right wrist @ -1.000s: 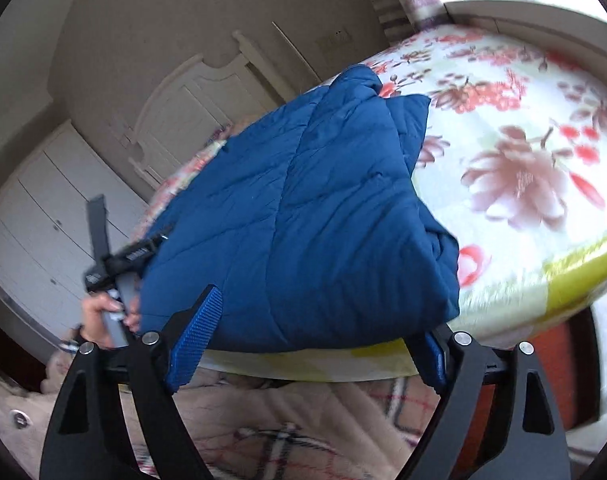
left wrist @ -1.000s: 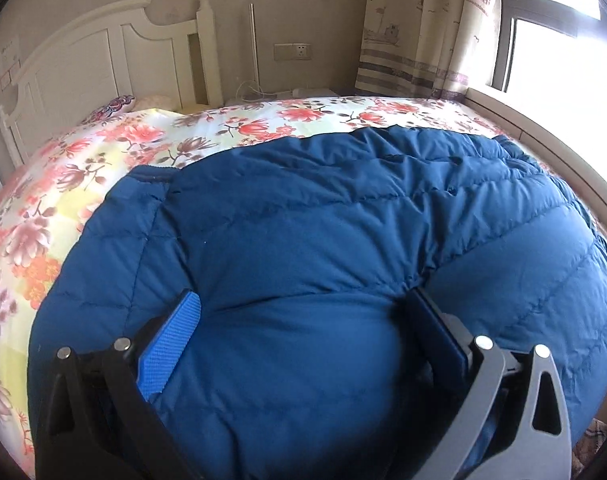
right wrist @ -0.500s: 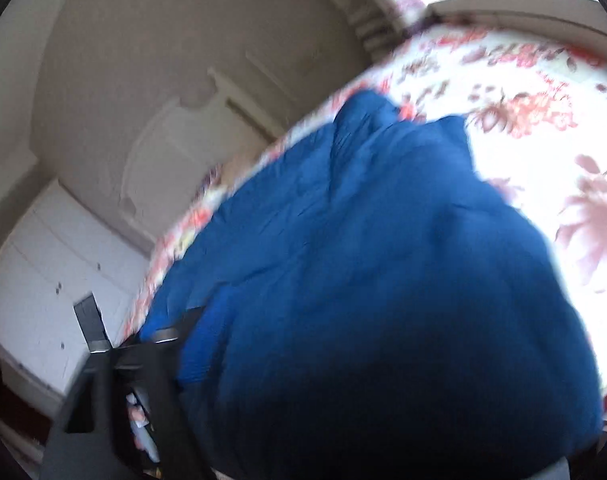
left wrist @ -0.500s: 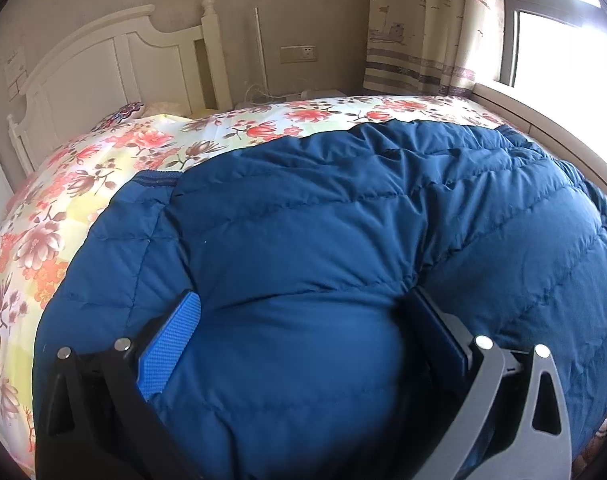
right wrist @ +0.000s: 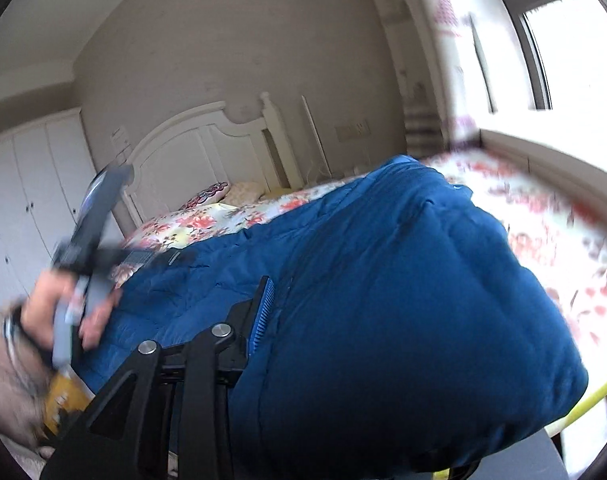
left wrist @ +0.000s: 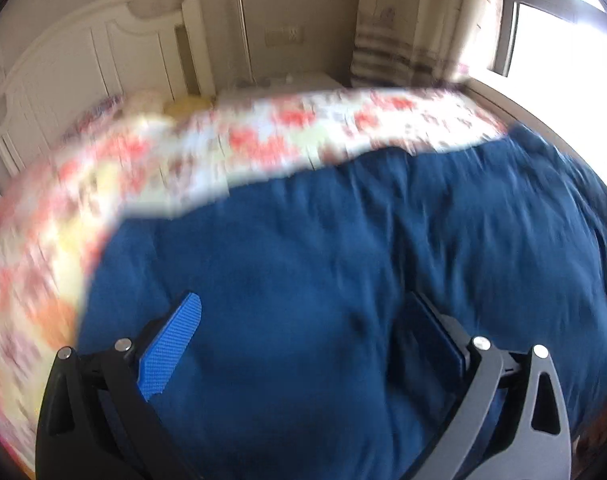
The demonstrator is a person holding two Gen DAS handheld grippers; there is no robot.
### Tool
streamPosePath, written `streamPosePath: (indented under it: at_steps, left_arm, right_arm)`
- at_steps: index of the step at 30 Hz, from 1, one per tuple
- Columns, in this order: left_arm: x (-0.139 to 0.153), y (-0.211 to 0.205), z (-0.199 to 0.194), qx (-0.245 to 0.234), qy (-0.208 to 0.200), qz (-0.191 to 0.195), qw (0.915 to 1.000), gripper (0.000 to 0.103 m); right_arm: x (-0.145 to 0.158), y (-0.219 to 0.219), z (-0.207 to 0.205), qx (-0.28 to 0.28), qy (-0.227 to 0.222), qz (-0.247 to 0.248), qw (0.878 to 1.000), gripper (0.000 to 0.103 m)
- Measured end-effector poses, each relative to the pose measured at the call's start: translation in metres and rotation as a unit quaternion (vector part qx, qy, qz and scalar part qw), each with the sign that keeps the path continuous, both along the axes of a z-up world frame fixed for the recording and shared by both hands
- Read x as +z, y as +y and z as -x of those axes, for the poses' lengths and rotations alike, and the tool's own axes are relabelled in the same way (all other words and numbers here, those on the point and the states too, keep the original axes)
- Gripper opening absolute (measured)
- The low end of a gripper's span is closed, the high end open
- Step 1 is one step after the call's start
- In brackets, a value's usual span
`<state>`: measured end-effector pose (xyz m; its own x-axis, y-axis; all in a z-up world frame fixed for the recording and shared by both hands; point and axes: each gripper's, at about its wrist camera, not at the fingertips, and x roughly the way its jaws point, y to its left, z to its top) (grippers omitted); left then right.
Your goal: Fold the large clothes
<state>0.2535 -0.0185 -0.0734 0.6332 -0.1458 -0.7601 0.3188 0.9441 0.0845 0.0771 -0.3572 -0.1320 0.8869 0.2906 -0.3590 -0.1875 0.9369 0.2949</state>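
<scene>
On the bed with the floral red-and-cream cover (left wrist: pixel 263 148) lies the big dark blue quilted puffer jacket (left wrist: pixel 343 260), bunched up near the edge closest to the cameras. In the right wrist view its bulk (right wrist: pixel 403 300) rises in a thick puffed mound across the middle of the picture, with the bedcover showing beyond it on both sides.

The right gripper (right wrist: pixel 343 344) has just been closing its jaws, and the jacket is between them: the blue ribbed pad (right wrist: pixel 263 316) presses into the padding, while the other finger is buried under the fabric, so it is clenched on the jacket. The left gripper (left wrist: pixel 307 336) has a fat fold of the same jacket bulging between its blue pad (left wrist: pixel 171 348) and its darker pad on the other side; both pads lie against the fabric, grasping it.

At the left of the right wrist view, a person's hand (right wrist: pixel 51 316) grips the handle of the left gripper.

Behind the bed stand a white wooden headboard (left wrist: pixel 83 72), a patterned beige curtain (left wrist: pixel 415 20) and a bright window (left wrist: pixel 563 40).
</scene>
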Motion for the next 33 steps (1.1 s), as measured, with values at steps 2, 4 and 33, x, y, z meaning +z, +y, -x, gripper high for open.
streamPosePath:
  at_steps: [2, 4, 33]
  left_arm:
    - [0.006, -0.015, -0.034, 0.002, 0.01, -0.021, 0.9997, 0.101]
    - [-0.005, -0.029, -0.073, 0.012, 0.038, -0.046, 0.9981, 0.101]
    - [0.008, 0.179, 0.162, 0.023, -0.088, 0.141, 0.9857, 0.099]
  right_arm:
    - [0.006, 0.009, 0.005, 0.003, -0.013, 0.025, 1.0, 0.046]
    - [0.013, 0.018, 0.009, 0.006, -0.025, 0.053, 0.998, 0.046]
    - [0.078, 0.226, 0.009, 0.17, -0.181, 0.323, 0.913, 0.046]
